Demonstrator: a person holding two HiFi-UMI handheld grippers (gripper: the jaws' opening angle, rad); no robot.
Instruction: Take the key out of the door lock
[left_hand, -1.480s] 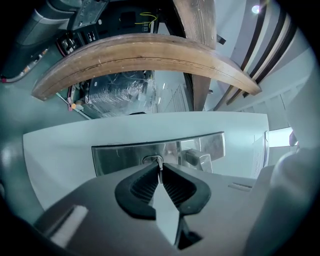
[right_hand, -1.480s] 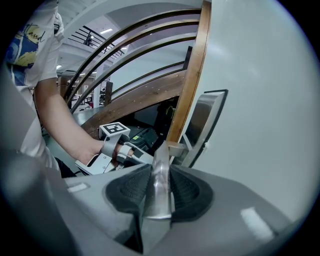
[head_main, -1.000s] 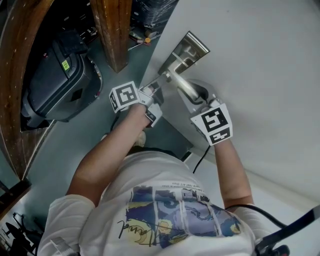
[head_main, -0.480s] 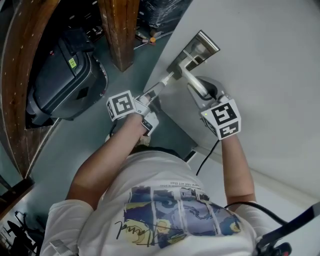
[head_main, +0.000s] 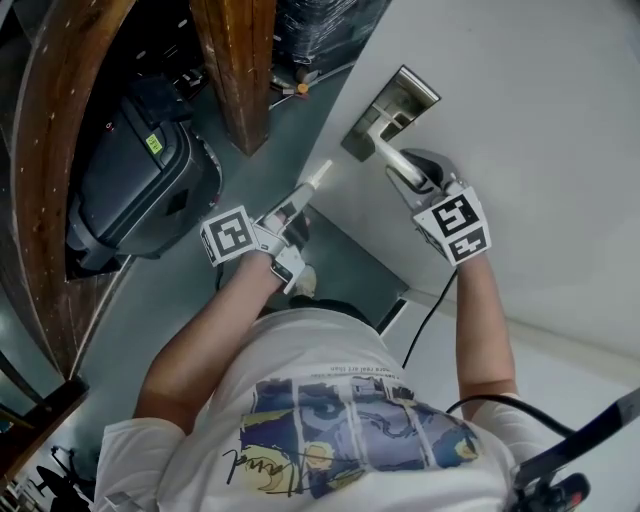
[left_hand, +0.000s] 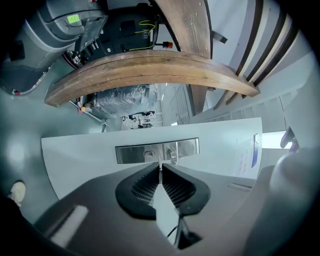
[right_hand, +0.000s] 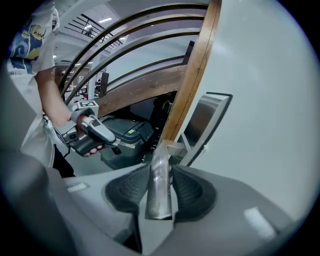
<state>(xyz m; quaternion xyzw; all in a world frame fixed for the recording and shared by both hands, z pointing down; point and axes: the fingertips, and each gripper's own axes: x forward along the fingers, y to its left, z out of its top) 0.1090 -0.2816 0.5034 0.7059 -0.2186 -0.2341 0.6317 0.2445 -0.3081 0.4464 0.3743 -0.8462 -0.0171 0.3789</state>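
Observation:
A steel lock plate (head_main: 392, 100) with a lever handle (head_main: 398, 160) is set in the white door (head_main: 540, 120). My left gripper (head_main: 320, 175) hangs a short way off the plate, down and to the left. Its jaws are nearly closed on a thin sliver, the key (left_hand: 160, 170), and the bare keyhole (left_hand: 149, 154) shows on the plate (left_hand: 130, 152) straight ahead. My right gripper (right_hand: 161, 167) has the handle (right_hand: 160, 192) between its pads; its jaws are opening, and the pads still touch the metal. The right gripper (head_main: 420, 182) sits under the handle's free end.
A dark grey wheeled case (head_main: 140, 180) stands on the floor to the left. A wooden post (head_main: 240, 60) and a curved wooden beam (head_main: 40, 150) rise beside it. A black cable (head_main: 425, 310) trails from the right gripper.
The left gripper has drawn back from the lock plate, down and to the left, leaving a gap. The right gripper stays on the handle.

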